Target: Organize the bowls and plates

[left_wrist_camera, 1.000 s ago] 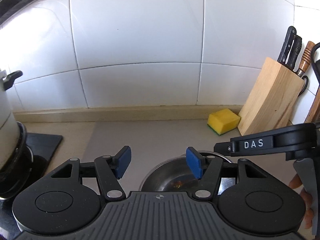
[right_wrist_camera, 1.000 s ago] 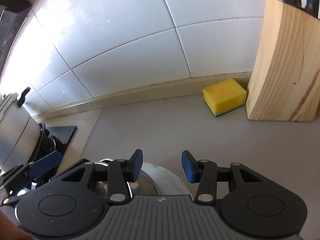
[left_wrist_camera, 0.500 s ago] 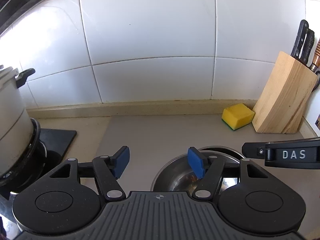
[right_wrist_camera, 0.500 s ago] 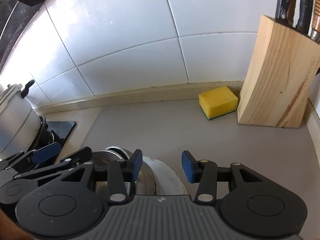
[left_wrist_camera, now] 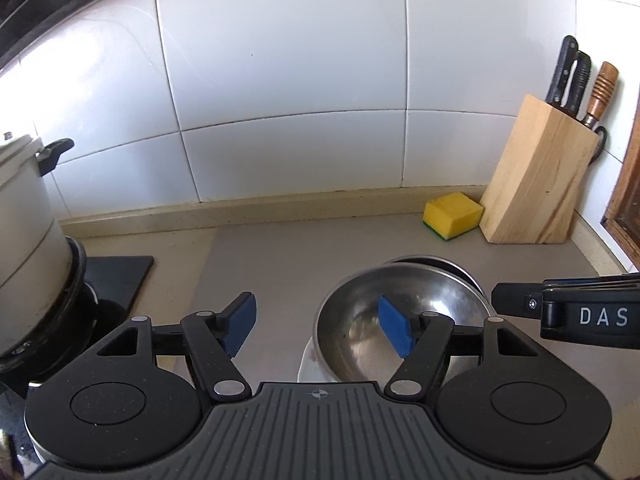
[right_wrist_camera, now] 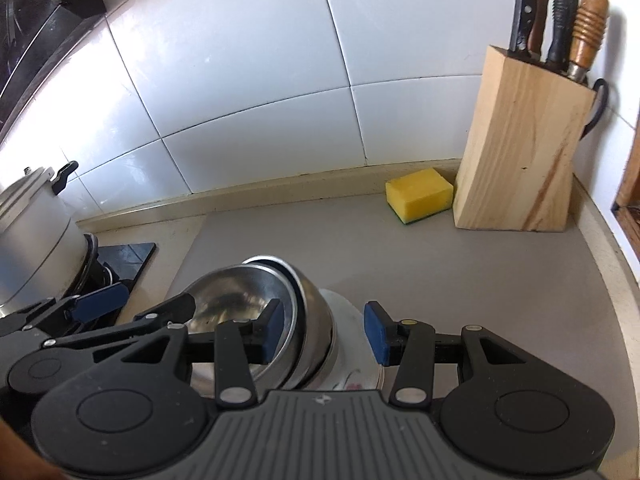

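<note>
Steel bowls sit nested and tilted on a white plate, mid-counter. Left gripper has just been opening — jaws spread, right pad over the bowl's hollow, nothing pinched. Right gripper — narrow gap, straddling the bowls' right wall from above, pads apparently not pressing. Stack lies directly below and ahead of both; right looks closer to the rim.
</note>
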`<state>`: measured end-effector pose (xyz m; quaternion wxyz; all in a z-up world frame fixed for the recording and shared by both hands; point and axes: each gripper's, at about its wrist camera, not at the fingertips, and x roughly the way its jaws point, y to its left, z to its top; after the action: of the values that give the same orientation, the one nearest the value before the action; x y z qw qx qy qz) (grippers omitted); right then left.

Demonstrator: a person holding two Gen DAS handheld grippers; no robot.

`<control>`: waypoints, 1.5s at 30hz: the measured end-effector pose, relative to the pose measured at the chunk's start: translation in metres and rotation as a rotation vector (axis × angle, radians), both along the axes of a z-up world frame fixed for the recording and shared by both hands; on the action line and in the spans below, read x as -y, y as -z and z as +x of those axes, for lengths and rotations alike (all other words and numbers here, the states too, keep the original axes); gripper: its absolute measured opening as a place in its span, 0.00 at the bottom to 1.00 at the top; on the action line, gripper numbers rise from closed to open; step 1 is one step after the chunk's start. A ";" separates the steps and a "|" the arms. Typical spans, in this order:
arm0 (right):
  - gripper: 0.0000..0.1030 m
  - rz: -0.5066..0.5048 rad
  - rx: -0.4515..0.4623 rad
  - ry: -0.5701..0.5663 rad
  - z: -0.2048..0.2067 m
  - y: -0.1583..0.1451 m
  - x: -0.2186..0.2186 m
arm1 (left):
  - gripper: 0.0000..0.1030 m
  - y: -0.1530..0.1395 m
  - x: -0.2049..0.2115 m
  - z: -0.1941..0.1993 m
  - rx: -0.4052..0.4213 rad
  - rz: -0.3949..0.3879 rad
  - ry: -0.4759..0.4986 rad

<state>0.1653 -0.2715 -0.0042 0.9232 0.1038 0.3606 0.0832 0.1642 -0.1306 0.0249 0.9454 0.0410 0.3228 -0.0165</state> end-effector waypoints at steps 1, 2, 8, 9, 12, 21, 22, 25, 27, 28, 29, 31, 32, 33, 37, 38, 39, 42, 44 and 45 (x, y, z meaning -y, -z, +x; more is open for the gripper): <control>0.19 -0.001 0.003 0.004 -0.005 -0.001 -0.001 | 0.66 -0.001 -0.001 -0.003 0.002 0.001 0.004; 0.20 -0.004 0.006 0.007 -0.009 -0.003 -0.003 | 0.66 -0.001 -0.002 -0.007 0.003 0.002 0.006; 0.21 -0.012 0.017 0.008 -0.037 -0.006 -0.017 | 0.68 -0.005 -0.011 -0.030 0.005 -0.003 0.023; 0.22 -0.014 0.019 0.007 -0.043 -0.005 -0.019 | 0.69 -0.005 -0.012 -0.034 0.006 -0.001 0.026; 0.22 -0.010 0.016 0.003 -0.058 -0.003 -0.026 | 0.70 -0.006 -0.017 -0.046 0.009 -0.003 0.031; 0.24 -0.003 -0.001 0.001 -0.101 0.009 -0.040 | 0.71 0.001 -0.029 -0.082 -0.012 -0.003 0.047; 0.24 -0.001 -0.002 0.003 -0.105 0.011 -0.040 | 0.72 0.002 -0.031 -0.086 -0.015 -0.004 0.048; 0.27 0.006 -0.004 0.011 -0.118 0.014 -0.043 | 0.73 0.007 -0.034 -0.098 -0.029 -0.005 0.054; 0.28 0.002 -0.002 0.012 -0.126 0.017 -0.045 | 0.74 0.010 -0.035 -0.106 -0.040 -0.010 0.059; 0.28 -0.002 0.001 0.013 -0.131 0.018 -0.046 | 0.74 0.012 -0.035 -0.110 -0.046 -0.009 0.061; 0.28 -0.008 0.004 0.015 -0.135 0.019 -0.047 | 0.74 0.015 -0.035 -0.114 -0.052 -0.007 0.061; 0.28 -0.016 0.010 0.018 -0.144 0.021 -0.050 | 0.75 0.018 -0.036 -0.121 -0.064 -0.013 0.063; 0.28 -0.019 0.013 0.019 -0.149 0.023 -0.051 | 0.76 0.020 -0.038 -0.125 -0.071 -0.021 0.063; 0.28 -0.024 0.017 0.021 -0.154 0.024 -0.054 | 0.77 0.022 -0.039 -0.128 -0.077 -0.028 0.063; 0.32 -0.066 0.046 0.047 -0.173 0.029 -0.056 | 0.79 0.028 -0.047 -0.139 -0.097 -0.054 0.047; 0.34 -0.070 0.052 0.054 -0.176 0.031 -0.056 | 0.79 0.030 -0.048 -0.139 -0.105 -0.061 0.043; 0.35 -0.070 0.055 0.058 -0.178 0.031 -0.055 | 0.79 0.031 -0.049 -0.141 -0.111 -0.066 0.036; 0.37 -0.062 0.052 0.067 -0.182 0.036 -0.056 | 0.79 0.036 -0.053 -0.144 -0.131 -0.090 0.020; 0.37 -0.061 0.050 0.069 -0.184 0.040 -0.058 | 0.80 0.038 -0.055 -0.146 -0.142 -0.109 0.013; 0.38 -0.066 0.051 0.076 -0.185 0.042 -0.058 | 0.81 0.040 -0.056 -0.147 -0.149 -0.116 0.011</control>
<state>-0.0194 -0.2131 -0.0459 0.9375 0.0847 0.3352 0.0388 0.0175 -0.0750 -0.0148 0.9196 -0.0132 0.3903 -0.0433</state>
